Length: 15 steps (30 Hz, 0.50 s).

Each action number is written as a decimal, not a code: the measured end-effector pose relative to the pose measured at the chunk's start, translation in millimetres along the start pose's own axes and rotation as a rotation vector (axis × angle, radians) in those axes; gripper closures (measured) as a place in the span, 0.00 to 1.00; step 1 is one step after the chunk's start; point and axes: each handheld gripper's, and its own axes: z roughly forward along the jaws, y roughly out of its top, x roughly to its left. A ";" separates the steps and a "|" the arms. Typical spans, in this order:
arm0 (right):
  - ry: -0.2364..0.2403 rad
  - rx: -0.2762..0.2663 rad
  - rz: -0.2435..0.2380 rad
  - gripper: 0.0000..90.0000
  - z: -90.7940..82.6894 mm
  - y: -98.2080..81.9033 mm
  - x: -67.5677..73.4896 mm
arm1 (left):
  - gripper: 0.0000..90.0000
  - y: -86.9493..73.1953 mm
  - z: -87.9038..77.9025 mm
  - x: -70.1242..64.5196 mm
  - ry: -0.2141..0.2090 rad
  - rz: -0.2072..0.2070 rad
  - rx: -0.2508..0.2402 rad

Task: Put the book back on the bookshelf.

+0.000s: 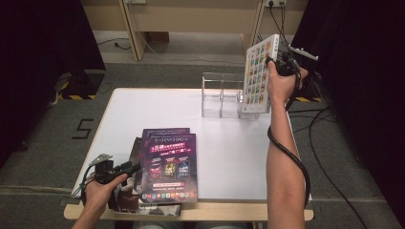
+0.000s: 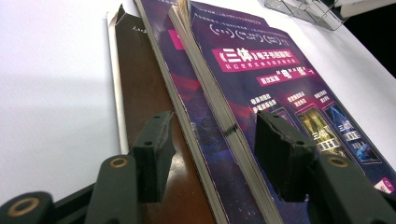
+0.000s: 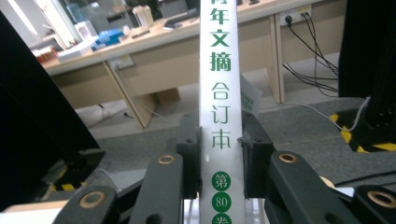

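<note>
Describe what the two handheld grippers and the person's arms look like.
Both grippers are black. The left gripper carries a grey three-cornered plate on top. Its jaws end in blocky black pads, with brass-coloured rings at the pivots. The right gripper has the same pads and rings, and a thick black cable trails along the forearm. The forearms are bare, with no sleeves showing.

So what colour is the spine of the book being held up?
White with green characters, on the book; clearest in the right gripper view.

My right gripper (image 1: 277,64) holds a thick book (image 1: 259,76) upright over the clear rack (image 1: 220,98) at the table's (image 1: 229,157) far side. My left gripper (image 1: 128,168) sits at the stacked booklets (image 1: 168,164) near the front edge.
</note>
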 end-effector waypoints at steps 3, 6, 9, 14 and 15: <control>-0.003 0.013 -0.009 0.82 5.6 -10.8 -1.7 | 0.51 -0.5 0.4 0.1 -0.001 0.002 0.003; 0.008 0.011 -0.022 0.82 7.5 -20.9 -2.7 | 0.51 -1.1 0.9 0.1 -0.002 0.000 0.006; 0.002 0.009 -0.039 0.82 4.3 -26.5 -2.6 | 0.52 -0.8 0.5 -0.4 -0.002 0.002 0.002; -0.004 0.025 -0.042 0.81 -4.4 -34.1 -7.1 | 0.52 -0.9 0.3 -0.2 -0.001 0.003 0.001; -0.009 0.042 -0.054 0.81 -5.8 -33.9 -6.7 | 0.51 -0.8 0.4 -0.3 -0.002 0.004 0.002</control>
